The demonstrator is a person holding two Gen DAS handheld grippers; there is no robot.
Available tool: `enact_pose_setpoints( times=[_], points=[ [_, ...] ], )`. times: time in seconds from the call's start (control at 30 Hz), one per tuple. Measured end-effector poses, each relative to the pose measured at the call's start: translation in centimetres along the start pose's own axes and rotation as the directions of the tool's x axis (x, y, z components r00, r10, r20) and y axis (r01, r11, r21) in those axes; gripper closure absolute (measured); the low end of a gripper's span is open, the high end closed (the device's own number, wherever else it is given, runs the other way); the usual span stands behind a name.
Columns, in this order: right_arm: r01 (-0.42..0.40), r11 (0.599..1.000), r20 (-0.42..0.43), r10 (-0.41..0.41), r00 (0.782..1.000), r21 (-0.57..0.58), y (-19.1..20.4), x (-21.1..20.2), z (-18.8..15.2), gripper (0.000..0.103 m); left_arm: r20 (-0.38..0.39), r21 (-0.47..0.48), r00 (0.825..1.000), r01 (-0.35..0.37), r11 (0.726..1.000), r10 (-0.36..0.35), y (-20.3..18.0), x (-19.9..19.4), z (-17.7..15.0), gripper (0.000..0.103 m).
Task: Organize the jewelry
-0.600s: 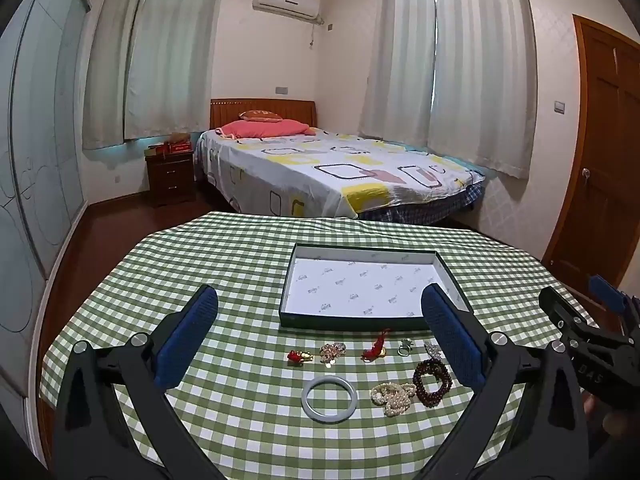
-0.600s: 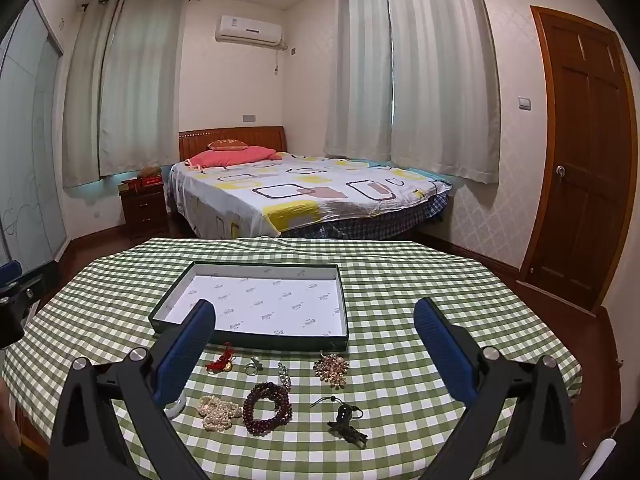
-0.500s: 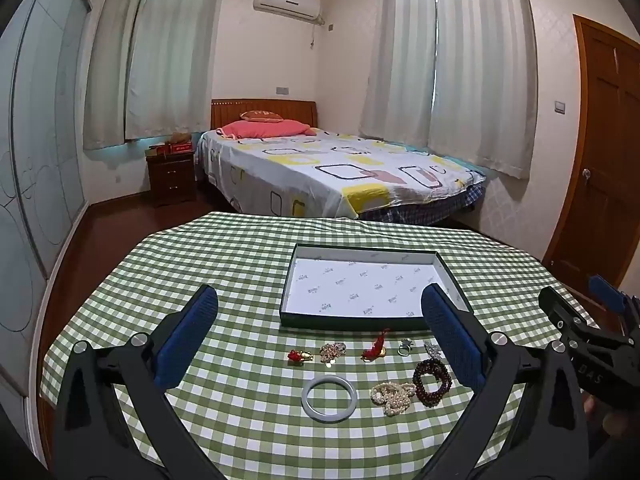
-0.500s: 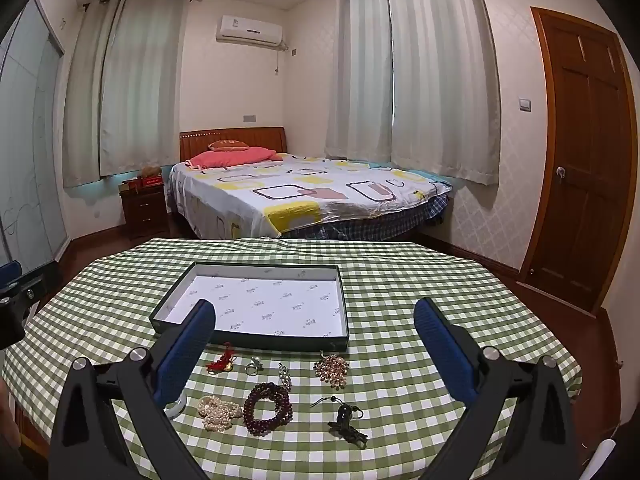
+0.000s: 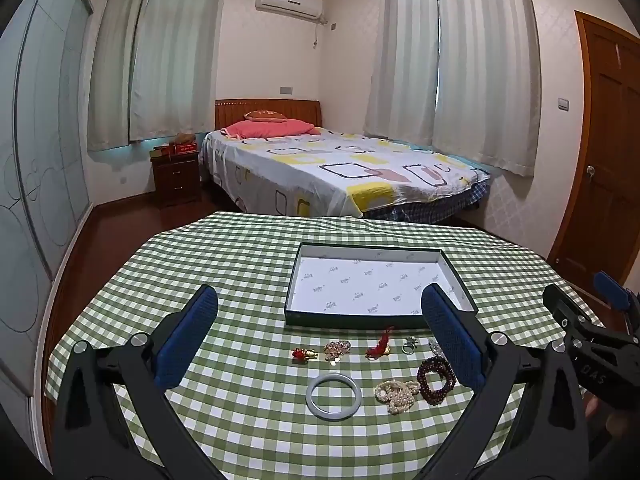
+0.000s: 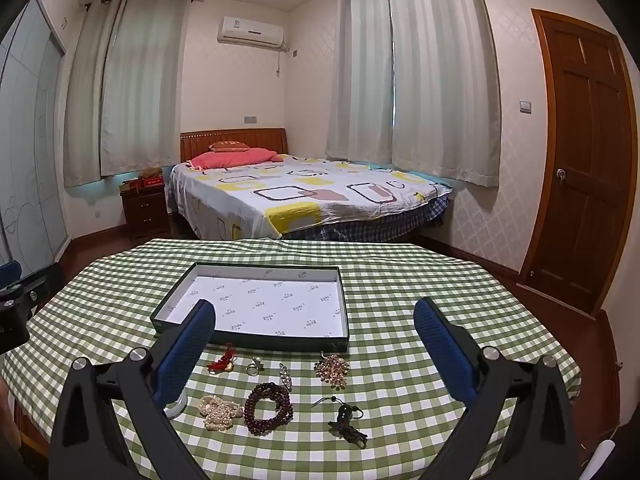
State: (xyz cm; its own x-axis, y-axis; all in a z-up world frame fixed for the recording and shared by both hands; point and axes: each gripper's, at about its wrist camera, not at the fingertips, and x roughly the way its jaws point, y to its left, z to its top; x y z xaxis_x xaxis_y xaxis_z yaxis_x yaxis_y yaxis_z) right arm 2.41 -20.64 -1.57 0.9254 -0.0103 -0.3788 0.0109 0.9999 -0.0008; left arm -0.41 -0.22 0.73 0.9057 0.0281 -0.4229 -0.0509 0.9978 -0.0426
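A shallow dark-green box (image 5: 376,286) (image 6: 256,304) with white lining lies empty on the checked table. In front of it lie loose pieces: a pale jade bangle (image 5: 333,397), a pearl strand (image 5: 396,391) (image 6: 218,411), a dark red bead bracelet (image 5: 436,380) (image 6: 268,403), a red tassel charm (image 5: 380,346) (image 6: 222,362), a ring (image 5: 409,345) (image 6: 255,366), a gold cluster brooch (image 6: 331,368), a dark pendant on a cord (image 6: 346,424). My left gripper (image 5: 320,312) is open above the pieces. My right gripper (image 6: 316,328) is open and empty above them.
The table has a green-and-white checked cloth (image 6: 420,300). Behind it stands a bed (image 5: 332,172), a nightstand (image 5: 176,178) and curtains. A wooden door (image 6: 580,160) is at the right. The right gripper's body shows at the right edge of the left wrist view (image 5: 592,344).
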Motion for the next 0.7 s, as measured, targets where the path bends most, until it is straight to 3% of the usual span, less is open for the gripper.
enact_pose_setpoints(
  times=[0.7],
  points=[
    [0.0,1.0,0.005,0.0,1.0,-0.004,0.28,0.04,-0.23,0.006,-0.015,0.0,1.0,-0.01,1.0,0.01,-0.09,0.47,-0.81,0.004]
  ],
)
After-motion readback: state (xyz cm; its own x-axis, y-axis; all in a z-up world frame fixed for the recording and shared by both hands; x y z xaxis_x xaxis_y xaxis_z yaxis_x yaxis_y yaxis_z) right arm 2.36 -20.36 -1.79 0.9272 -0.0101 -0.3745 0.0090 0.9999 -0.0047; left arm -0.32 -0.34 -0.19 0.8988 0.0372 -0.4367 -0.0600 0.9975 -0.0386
